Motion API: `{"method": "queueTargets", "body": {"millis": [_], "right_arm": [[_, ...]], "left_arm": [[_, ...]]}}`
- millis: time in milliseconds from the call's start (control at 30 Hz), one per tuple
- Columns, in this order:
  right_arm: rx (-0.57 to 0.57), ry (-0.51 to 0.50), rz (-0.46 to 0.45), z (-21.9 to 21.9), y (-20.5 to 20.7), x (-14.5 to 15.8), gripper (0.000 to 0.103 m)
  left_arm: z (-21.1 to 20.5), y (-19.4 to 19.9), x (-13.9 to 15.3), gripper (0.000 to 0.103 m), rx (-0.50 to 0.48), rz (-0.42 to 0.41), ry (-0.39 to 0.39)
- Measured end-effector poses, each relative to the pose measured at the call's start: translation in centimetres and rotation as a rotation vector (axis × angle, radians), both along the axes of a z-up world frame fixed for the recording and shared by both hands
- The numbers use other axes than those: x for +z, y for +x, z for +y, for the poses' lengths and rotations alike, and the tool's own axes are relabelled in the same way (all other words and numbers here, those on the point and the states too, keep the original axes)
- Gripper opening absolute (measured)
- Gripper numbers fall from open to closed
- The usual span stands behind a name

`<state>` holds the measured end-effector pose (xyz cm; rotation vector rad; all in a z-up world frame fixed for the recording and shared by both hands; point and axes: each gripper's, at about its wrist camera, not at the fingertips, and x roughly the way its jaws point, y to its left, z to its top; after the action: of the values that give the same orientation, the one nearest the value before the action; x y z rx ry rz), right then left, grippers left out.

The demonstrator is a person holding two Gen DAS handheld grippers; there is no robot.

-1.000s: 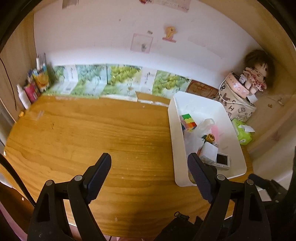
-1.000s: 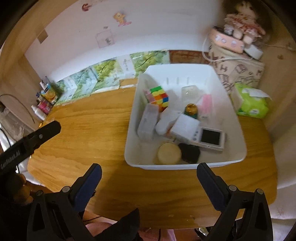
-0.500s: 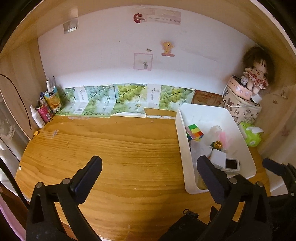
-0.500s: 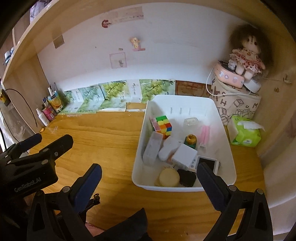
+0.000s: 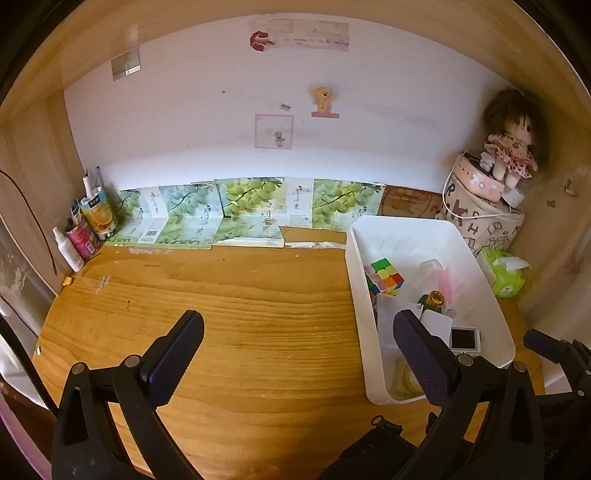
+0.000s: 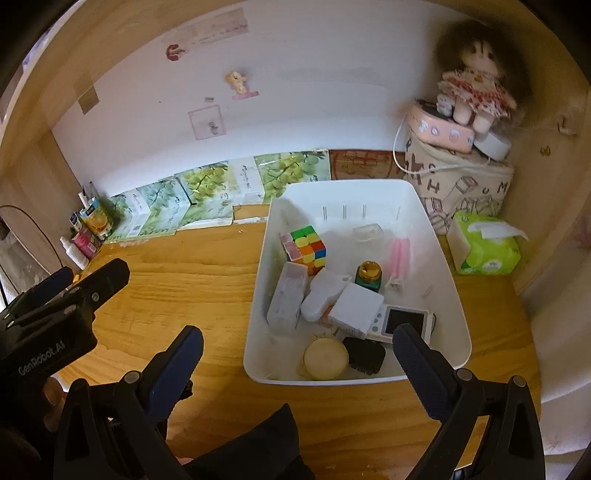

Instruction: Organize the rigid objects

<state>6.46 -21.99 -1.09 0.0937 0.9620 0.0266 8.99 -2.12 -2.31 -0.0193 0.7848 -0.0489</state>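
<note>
- The body of the left gripper [image 6: 88, 273], seen at the left edge of the right wrist view, carries white lettering that reads "GenRobot.AI".
- The fabric storage bag [image 6: 461, 188] in the back right corner is printed with large capital letters; H, U and M can be made out, the rest is too distorted to read.
- Flattened cartons with green grapes [image 5: 251, 206] lean along the back wall and bear dark characters too small to read. A strip of paper [image 5: 314, 35] high on the wall has a line of writing that is also illegible.
- The white bin [image 6: 458, 306] sits on the wooden desk [image 5: 240, 314], on its right half, and holds all the small rigid items: a colourful puzzle cube [image 6: 304, 249], a gold-capped green bottle [image 6: 369, 275], a white box [image 6: 356, 308], a small device with a dark screen [image 6: 404, 321], a round yellowish disc [image 6: 325, 358] and a black piece [image 6: 364, 354].
- In the left wrist view, the left gripper [image 5: 295, 343] has its jaws spread fully wide with only bare desk between them; the bin lies to its right, its near corner behind the right-hand finger.
- The right gripper [image 6: 297, 354] also stands wide open, gripping nothing. The bin's near wall lies between its fingers, the disc and black piece just beyond it.
- A doll [image 6: 476, 88] sits on a pink case atop the bag, and a green tissue pack [image 6: 487, 247] lies just right of the bin.
</note>
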Motion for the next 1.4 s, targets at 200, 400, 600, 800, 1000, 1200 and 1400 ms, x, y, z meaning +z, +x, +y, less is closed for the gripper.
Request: {"method": "queueTargets", "body": {"millis": [200,400,600,800,1000,1200,1400], "right_arm": [[0.01,0.008,0.008,0.1,0.2,-0.2,0.103],[0.019,0.009,0.024,0.1,0.6,-0.5,0.103],[0.03,0.008,0.038,0.2,0.8,-0.7,0.103],[0.031,0.012,0.045,0.1,0.9,-0.8,0.103],[0.031,0.012,0.046,0.1,0.9,-0.9,0.103],[0.026,0.012,0.05,0.1,0.8,-0.9,0.103],[0.026,0.01,0.058,0.1,1.0,-1.1,0.103]], "left_arm": [[0.0,0.1,-0.2,0.102,0.004,0.009,0.004],[0.0,0.2,-0.2,0.102,0.006,0.011,0.004],[0.3,0.0,-0.3,0.102,0.018,0.01,0.002],[0.3,-0.1,-0.3,0.102,0.021,0.009,0.002],[0.3,-0.1,-0.3,0.102,0.02,0.01,0.003],[0.3,-0.1,-0.3,0.102,0.021,0.01,0.002],[0.2,-0.1,-0.2,0.102,0.017,0.009,0.002]]}}
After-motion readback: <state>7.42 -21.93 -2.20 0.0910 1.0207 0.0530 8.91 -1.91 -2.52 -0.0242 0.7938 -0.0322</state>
